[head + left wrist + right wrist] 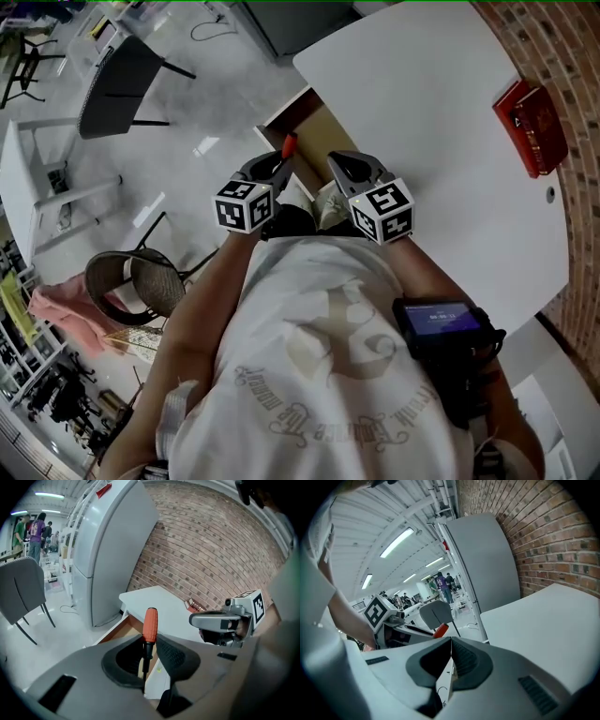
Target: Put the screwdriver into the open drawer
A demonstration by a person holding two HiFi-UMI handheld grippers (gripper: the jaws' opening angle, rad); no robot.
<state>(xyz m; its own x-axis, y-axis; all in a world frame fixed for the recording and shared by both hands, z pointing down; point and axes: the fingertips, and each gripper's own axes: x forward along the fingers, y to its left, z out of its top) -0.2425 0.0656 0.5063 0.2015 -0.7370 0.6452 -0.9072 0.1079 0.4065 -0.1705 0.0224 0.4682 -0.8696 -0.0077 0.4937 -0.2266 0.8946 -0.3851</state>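
Observation:
My left gripper [272,172] is shut on the black shaft of the screwdriver [150,626], whose orange handle [289,147] sticks out past the jaws. It hangs over the open drawer [314,127], a wooden-lined box that juts from the left edge of the white table [431,103]. The drawer's brown inside [123,626] lies just below the handle in the left gripper view. My right gripper [343,167] is close beside the left one over the table edge, its jaws shut with nothing between them [450,645]. From the right gripper view the left gripper [389,618] and the orange handle [440,630] show at the left.
A red box [531,127] lies on the table near the brick wall [562,47]. A tall grey cabinet [110,550] stands past the drawer. A grey chair [21,592] and a wicker chair [131,281] stand on the floor at the left. People stand far off.

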